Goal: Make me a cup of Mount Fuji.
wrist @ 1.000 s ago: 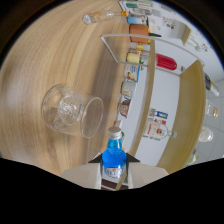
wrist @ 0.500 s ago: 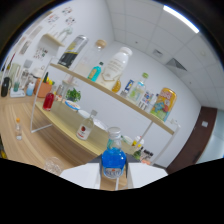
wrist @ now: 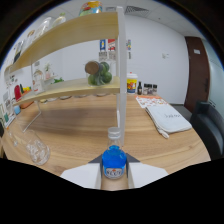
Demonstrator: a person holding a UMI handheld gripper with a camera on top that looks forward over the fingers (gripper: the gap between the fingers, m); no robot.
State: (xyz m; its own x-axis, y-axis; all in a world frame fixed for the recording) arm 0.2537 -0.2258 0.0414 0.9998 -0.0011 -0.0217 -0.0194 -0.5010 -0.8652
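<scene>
Ahead of the gripper [wrist: 114,167], whose fingers clamp a blue bottle [wrist: 114,161], bare tabletop [wrist: 90,125] lies open, bounded by the white shelf post [wrist: 120,70] straight beyond, the two-tier shelf [wrist: 65,87] behind it, a glass [wrist: 34,149] and a folded cloth [wrist: 168,119] flanking.

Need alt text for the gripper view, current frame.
The tongs grip a small bottle of blue liquid above a wooden table. A clear glass sits to one side, a two-tier shelf of bottles beyond.
</scene>
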